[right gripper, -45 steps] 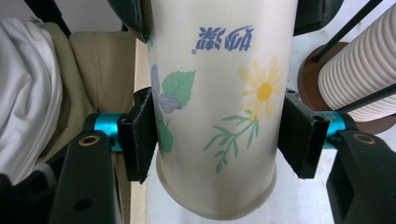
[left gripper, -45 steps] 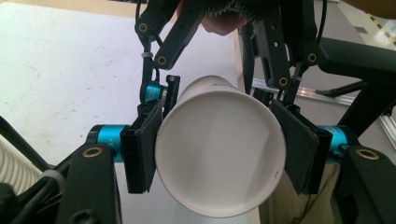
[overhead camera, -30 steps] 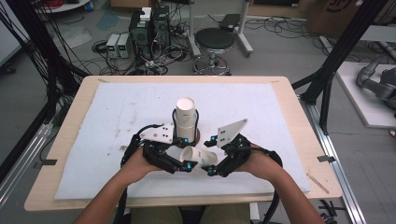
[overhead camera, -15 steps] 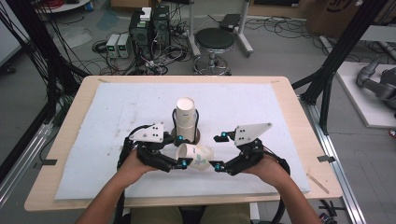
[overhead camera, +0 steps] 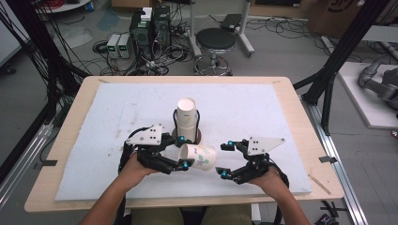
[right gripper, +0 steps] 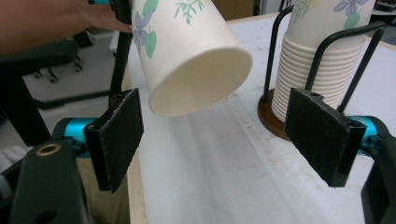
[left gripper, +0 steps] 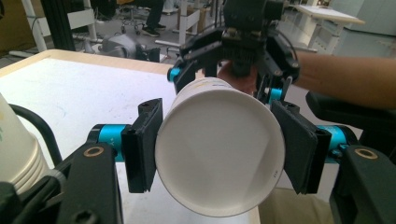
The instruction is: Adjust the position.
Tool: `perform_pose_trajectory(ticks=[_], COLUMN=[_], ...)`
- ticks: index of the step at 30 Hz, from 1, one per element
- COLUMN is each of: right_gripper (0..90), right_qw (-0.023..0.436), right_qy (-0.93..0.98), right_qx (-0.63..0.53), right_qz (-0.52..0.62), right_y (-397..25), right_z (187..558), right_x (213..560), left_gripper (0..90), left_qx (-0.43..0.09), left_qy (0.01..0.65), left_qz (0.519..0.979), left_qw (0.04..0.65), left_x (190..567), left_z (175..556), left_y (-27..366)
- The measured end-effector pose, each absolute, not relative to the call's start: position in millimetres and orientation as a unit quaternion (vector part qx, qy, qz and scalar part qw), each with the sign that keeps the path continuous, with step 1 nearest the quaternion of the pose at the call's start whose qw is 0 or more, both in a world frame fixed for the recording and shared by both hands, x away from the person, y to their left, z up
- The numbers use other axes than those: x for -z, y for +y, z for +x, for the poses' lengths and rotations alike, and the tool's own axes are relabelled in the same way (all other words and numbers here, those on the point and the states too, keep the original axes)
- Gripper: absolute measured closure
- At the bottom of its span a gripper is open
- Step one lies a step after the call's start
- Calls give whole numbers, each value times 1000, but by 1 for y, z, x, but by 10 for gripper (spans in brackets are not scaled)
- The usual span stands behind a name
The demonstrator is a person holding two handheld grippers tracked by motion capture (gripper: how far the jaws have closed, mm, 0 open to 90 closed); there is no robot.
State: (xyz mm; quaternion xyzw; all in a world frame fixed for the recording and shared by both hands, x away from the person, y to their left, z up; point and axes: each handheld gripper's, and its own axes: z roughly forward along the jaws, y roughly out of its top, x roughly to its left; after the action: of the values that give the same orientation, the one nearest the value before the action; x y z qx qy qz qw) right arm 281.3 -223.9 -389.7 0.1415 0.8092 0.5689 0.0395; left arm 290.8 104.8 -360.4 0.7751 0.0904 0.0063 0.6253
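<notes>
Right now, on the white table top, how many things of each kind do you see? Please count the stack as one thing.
Single paper cup, held in the left gripper: 1
Stack of cups: 1
Wire cup holder with brown base: 1
Grippers, counting the right gripper: 2
Total: 5

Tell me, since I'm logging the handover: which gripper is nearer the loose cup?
Left. The left gripper is shut on the cup; the right gripper is open, apart from it on its far side.
</notes>
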Motion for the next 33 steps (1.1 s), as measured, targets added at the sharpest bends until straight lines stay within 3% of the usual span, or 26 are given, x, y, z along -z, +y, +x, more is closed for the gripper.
perform_pose_trajectory(ticks=[29,33], right_gripper=[208,247], right_qw=[3,2], right_qy=[804,801], right_qx=[-587,-593], right_qz=[99,87], right_y=[-207,-205], right_z=[281,281], right_x=[397,395], left_gripper=[373,373], left_qx=[16,24], left_qy=[62,60], left_qz=[760,754], left_qw=[647,654], left_x=[362,363], left_z=[287,287], left_y=[102,101])
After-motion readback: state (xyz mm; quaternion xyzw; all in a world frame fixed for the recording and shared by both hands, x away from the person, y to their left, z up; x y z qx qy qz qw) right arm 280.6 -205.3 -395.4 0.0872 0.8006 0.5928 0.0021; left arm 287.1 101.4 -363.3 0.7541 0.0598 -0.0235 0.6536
